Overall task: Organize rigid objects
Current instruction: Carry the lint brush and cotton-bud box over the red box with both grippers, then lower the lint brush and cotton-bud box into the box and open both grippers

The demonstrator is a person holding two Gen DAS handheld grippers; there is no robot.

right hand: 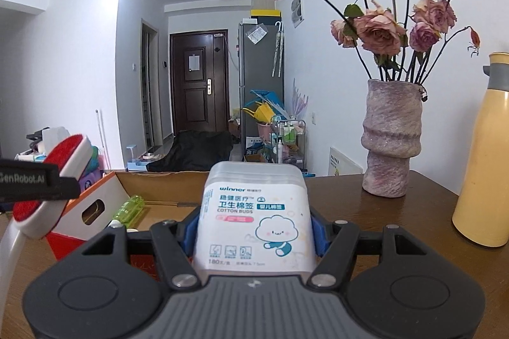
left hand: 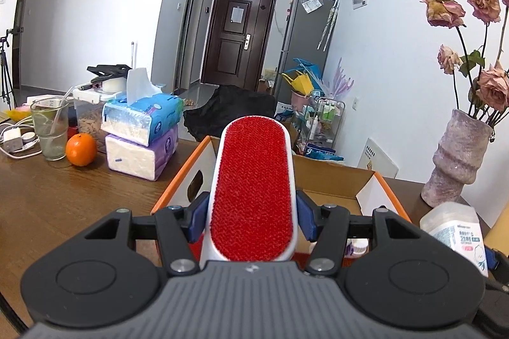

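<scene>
So both hands are loaded right now. The left gripper (left hand: 253, 221) is clamped on a lint brush (left hand: 253, 189), the blue pads squeezing its white sides low down near the handle end, red bristle face up and the head sticking out forward over the cardboard box (left hand: 334, 180). Holding it that far back makes sense to me, since the long end is free to go into the box first. The right gripper (right hand: 254, 230) has its pads pressed against both sides of a cotton bud box (right hand: 254, 211), label facing the camera, held upright and just short of the near edge of the cardboard box. From the right wrist view the brush shows up at the left, tilted over the box's orange-trimmed left wall, so the two hands are side by side at the same opening. The cardboard box sits on the wooden table (left hand: 63, 195) with its flaps open, and there's already a green bottle (right hand: 128, 210) lying inside near the left wall, so I'd guess it's the collection bin for the hard stuff. Tissue packs (left hand: 143, 132), an orange (left hand: 81, 149) and a glass (left hand: 51, 129) are toward the table's far left edge, well apart from the box. The vase (right hand: 393, 138) with dried roses stands near the far right edge beside a yellow flask (right hand: 485, 164); worth swinging clear of that vase on the drop.
</scene>
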